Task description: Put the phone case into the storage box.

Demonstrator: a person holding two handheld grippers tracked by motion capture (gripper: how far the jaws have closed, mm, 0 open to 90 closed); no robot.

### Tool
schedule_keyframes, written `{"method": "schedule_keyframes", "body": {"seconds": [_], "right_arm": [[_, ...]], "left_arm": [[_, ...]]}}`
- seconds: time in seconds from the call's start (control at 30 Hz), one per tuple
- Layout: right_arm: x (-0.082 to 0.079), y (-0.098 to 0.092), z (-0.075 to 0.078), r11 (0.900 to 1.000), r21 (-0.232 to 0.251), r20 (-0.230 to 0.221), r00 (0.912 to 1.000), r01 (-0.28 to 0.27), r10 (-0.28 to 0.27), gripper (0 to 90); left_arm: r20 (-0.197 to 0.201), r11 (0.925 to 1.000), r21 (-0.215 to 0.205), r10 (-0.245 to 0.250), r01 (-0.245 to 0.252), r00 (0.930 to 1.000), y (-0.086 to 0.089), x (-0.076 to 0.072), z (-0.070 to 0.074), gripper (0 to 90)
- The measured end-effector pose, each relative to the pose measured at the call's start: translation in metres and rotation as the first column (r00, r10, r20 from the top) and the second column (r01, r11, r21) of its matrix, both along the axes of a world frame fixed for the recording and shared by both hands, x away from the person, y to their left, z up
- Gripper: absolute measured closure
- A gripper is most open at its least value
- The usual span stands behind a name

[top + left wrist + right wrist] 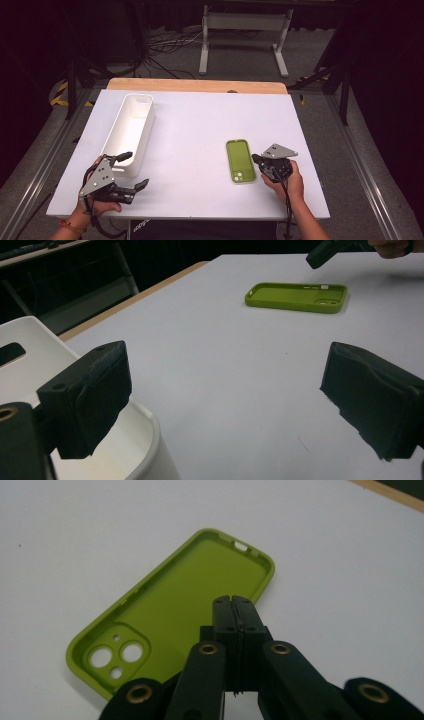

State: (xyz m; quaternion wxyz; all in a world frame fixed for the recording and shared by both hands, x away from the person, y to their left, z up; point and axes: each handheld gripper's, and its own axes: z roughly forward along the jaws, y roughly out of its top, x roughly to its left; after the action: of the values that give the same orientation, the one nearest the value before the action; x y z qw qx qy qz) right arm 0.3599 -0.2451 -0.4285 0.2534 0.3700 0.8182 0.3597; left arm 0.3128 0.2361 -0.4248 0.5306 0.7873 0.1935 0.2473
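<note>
Lime-green soft plastic phone case [240, 161] lying hollow side up on white table [200, 130], untouched. Right gripper [256, 159] just beside it, jaws pressed together, empty. Left gripper [134, 171], jaws wide apart, near long white plastic bin [131, 132]; nothing yet picked up.

dark room, grey floor [320, 120], white table [200, 130]

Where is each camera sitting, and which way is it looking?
High view: above the person's side, looking forward and down at the table, both hands and grippers.
Left gripper view: rides the left gripper, looking between its open jaws across the table, white bin beside it.
Right gripper view: rides the right gripper, jaws closed, looking down at the green phone case.
All three share the case.
</note>
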Motion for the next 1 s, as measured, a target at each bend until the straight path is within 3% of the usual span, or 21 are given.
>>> {"method": "schedule_keyframes", "body": {"seconds": [0.53,0.77,1.0], "right_arm": [[0.0029,0.0022,-0.0102,0.998,-0.046,-0.110,0.9933,-0.042,0.037,90.0],[0.0008,0.0046,-0.0095,0.996,-0.053,-0.128,0.9894,-0.076,0.069,90.0],[0.0006,0.0003,-0.0065,0.997,-0.050,-0.118,0.9919,-0.053,0.047,90.0]], "left_arm": [[0.002,0.9999,0.012,-0.002,0.002,1.0000,-0.0016,-0.0011,-0.0014,6.8],[0.002,0.9999,0.015,-0.003,0.003,1.0000,-0.0020,-0.0014,-0.0016,6.9],[-0.005,0.9999,0.011,-0.002,0.002,1.0000,-0.0019,-0.0012,-0.0021,7.1]]}}
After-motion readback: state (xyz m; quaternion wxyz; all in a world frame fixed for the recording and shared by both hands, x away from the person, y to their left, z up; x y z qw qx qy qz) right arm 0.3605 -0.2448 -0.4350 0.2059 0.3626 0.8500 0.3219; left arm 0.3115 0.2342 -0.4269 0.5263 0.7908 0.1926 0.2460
